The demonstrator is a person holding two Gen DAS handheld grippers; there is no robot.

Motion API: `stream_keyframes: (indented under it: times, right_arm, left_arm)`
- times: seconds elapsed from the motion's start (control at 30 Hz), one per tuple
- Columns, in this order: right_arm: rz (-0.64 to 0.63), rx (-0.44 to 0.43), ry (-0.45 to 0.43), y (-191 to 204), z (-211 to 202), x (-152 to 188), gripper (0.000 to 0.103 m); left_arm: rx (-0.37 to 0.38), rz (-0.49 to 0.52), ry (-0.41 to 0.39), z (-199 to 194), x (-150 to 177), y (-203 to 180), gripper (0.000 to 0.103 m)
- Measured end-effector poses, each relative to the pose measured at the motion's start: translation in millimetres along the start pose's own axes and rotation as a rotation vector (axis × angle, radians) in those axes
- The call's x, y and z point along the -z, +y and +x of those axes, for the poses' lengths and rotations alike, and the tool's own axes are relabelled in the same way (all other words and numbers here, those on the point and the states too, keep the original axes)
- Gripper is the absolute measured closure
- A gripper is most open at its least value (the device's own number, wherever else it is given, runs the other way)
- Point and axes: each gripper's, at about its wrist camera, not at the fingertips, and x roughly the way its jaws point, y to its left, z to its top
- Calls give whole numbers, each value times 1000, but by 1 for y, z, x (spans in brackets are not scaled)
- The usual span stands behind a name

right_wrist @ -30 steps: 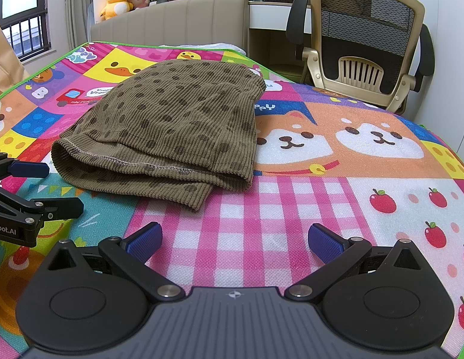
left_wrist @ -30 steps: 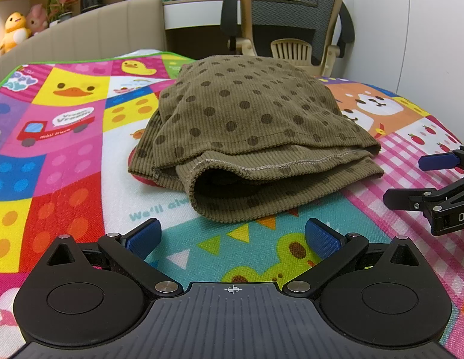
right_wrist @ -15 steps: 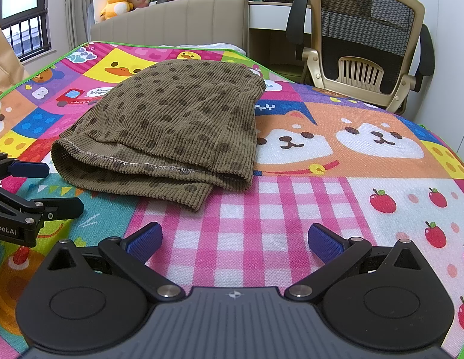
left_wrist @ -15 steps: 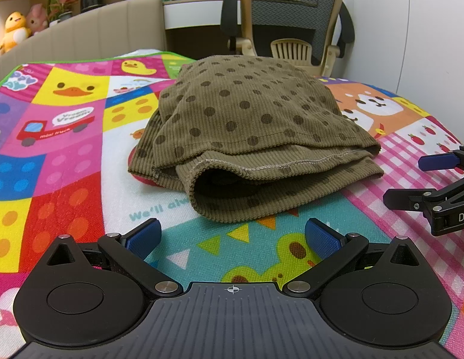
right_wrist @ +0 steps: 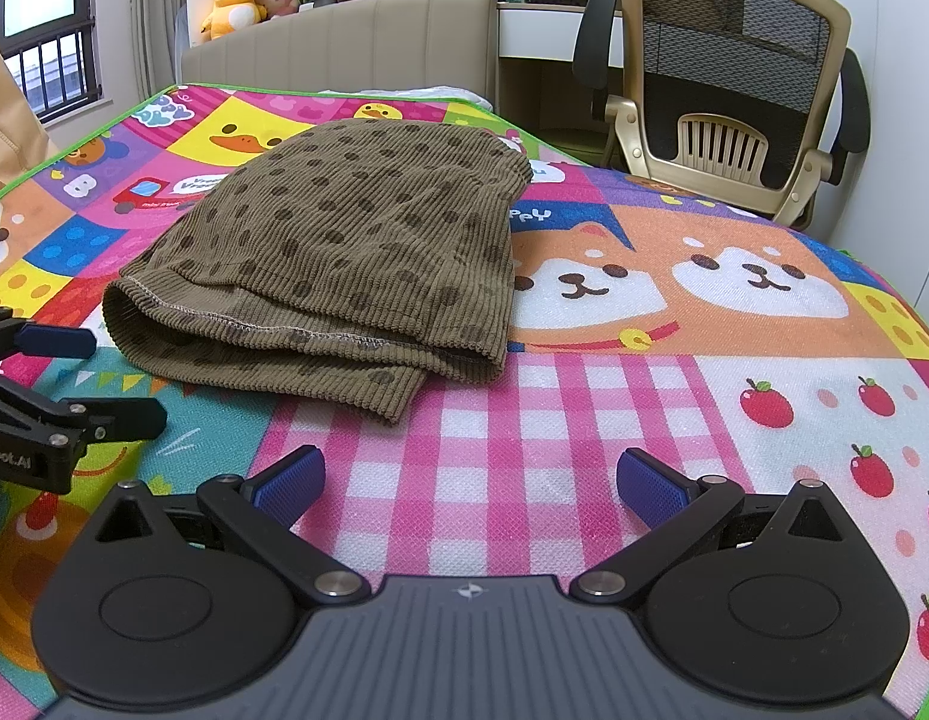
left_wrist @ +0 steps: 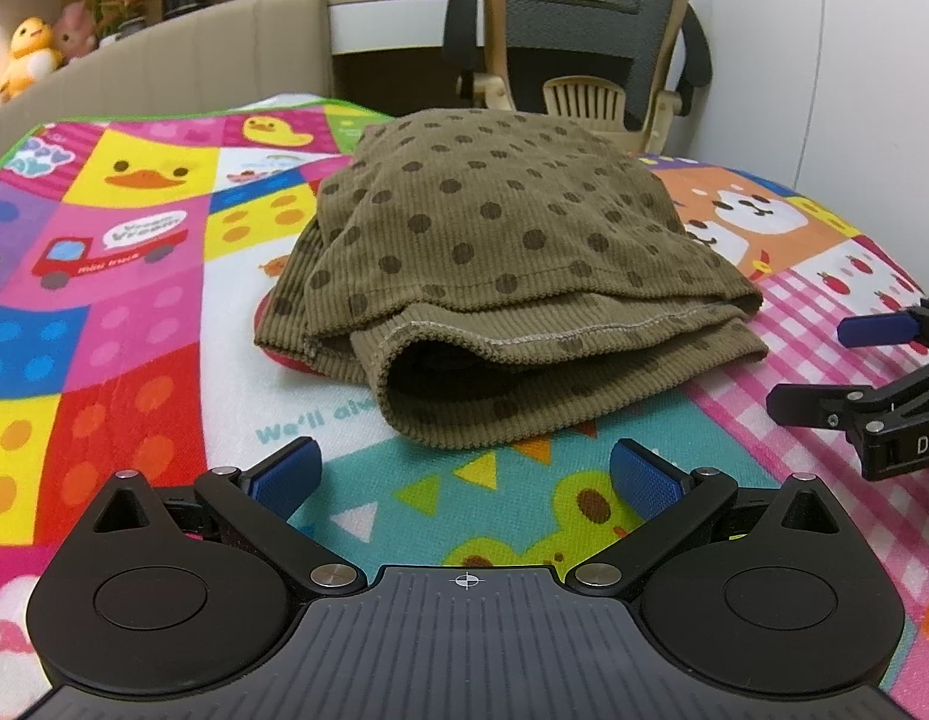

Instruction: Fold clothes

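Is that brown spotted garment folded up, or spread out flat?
Folded. The garment lies in a compact bundle on the mat, its stitched hem doubled over stacked layers at the near edge.

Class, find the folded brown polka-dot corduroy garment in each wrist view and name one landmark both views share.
Left wrist view: the folded brown polka-dot corduroy garment sits at centre, just beyond the open left gripper.
Right wrist view: the garment lies left of centre, ahead and to the left of the open right gripper.
Shared landmark: the beige mesh-back office chair behind the play mat.
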Motion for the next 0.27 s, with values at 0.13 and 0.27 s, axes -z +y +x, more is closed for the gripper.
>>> stream_keyframes:
  times: [0.13, 0.27]
  right_arm:
    - [0, 0, 0, 0, 0, 0, 0]
    - [-1, 1, 0, 1, 0, 0, 0]
  left_arm:
    - [-15, -9, 24, -3, 0, -3, 0]
    - [-11, -19, 36, -5, 0, -2, 0]
